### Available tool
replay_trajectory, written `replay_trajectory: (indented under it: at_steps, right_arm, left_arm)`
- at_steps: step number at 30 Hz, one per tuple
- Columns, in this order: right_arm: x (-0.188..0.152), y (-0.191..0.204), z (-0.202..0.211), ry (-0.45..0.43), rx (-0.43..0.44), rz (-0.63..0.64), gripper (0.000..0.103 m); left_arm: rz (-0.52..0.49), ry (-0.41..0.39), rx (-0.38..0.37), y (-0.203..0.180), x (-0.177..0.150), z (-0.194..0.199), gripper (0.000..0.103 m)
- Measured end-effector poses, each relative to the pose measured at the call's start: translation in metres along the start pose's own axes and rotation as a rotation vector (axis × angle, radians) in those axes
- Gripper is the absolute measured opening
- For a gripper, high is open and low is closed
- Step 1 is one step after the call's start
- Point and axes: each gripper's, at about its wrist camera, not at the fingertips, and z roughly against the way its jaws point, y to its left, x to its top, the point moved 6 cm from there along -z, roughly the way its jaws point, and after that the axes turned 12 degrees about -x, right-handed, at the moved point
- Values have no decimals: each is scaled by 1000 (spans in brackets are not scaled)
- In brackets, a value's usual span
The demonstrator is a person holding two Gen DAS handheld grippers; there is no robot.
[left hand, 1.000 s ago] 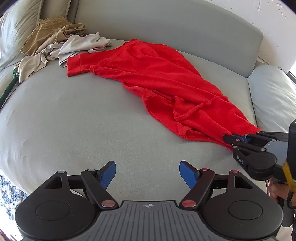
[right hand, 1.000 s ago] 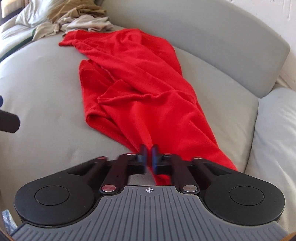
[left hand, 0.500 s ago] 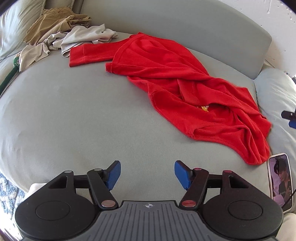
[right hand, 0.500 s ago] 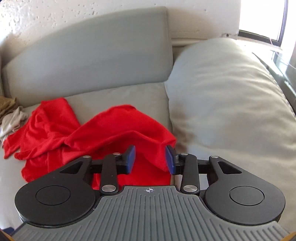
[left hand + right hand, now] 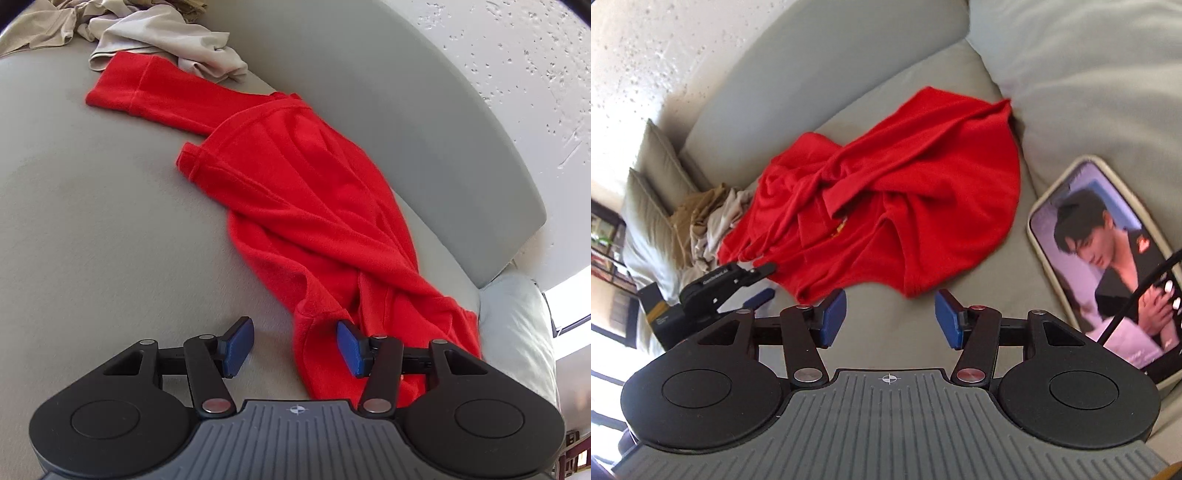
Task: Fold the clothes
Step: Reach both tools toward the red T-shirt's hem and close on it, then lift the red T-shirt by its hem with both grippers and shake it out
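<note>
Between the spread fingers of the left gripper, nothing is gripped; the near hem of the red T-shirt is seen there, its long axis running away up-left across the sofa cushion.

From the right wrist, the right gripper is shown open and empty, just short of the shirt's bunched hem; the left one is judged nearer.

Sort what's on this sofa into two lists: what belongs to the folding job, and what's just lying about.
Part of the job:
- red shirt, crumpled on the seat
- left tool, open at the shirt's near edge
- right tool, open, just short of the shirt
- beige clothes pile, probably next

Lying about:
- phone, screen lit
- cushions
</note>
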Motion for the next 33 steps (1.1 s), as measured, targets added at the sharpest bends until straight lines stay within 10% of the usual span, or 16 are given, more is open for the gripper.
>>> replay_trajectory:
  at_steps: [6,10,25,33]
  right_arm:
    - [-8,-18,-20,46,-21,-68,57]
    - [-7,-19,-28,42,-22,-66,57]
    - [11,-51,-39,-117,-26,-345,50]
    - [35,-42,-52,-220,-49,-294,54]
  left_arm:
    - [-42,98,-43,-8,4,-17,33]
    - [-49,154,6,-13,-5,-18,2]
    - [49,-17,114,-1,-13,57,1]
    - [117,-23,144,12,-17,73,2]
